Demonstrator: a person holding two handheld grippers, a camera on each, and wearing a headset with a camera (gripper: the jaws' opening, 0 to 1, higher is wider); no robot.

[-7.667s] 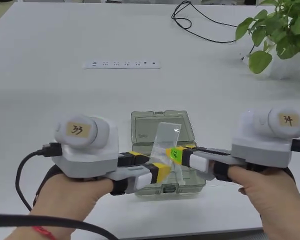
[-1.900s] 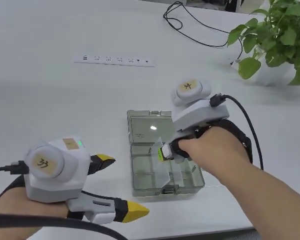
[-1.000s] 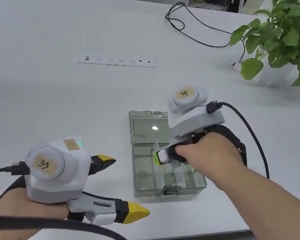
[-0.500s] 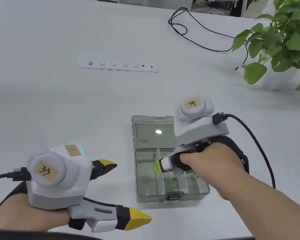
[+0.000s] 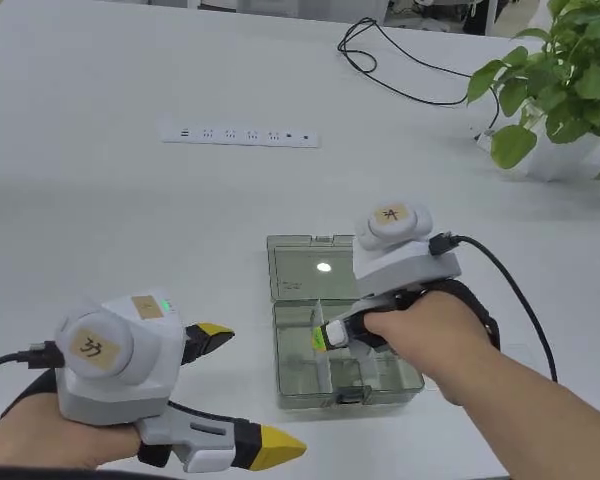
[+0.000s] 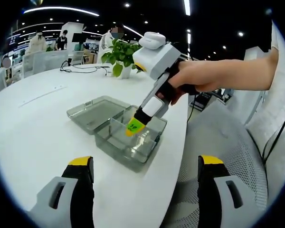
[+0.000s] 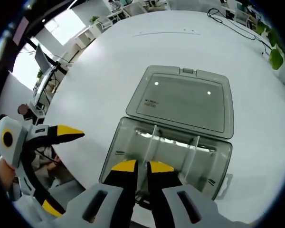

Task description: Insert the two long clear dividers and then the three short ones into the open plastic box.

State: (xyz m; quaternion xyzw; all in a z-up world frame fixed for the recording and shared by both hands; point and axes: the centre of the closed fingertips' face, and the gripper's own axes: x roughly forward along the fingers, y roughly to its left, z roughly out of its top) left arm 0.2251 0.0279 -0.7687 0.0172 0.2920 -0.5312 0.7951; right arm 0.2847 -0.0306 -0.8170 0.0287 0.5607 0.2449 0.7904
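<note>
- Our right claw (image 7: 142,166) has its jaws nearly together, pinched on the top edge of a clear divider (image 7: 149,141). The divider stands in the tray of the box (image 7: 113,151), among the partitions already fitted there.
- Our left claw (image 6: 146,162) is wide apart and holds nothing. It hovers near the edge of the table (image 5: 100,200), well apart from the box.
- The box lies open on the table, with its lid (image 5: 300,265) flat behind the tray.
- We judge the divider light, thin and stiff, but smooth and slippery. It could bow or snap if forced in askew.
- The best hold is the middle of its upper edge, so it hangs upright and its ends can slide down into the wall slots.
- The box is light too and may skid under a push, so the free claw could steady its wall.
- We cannot tell whether the divider is fully seated.
</note>
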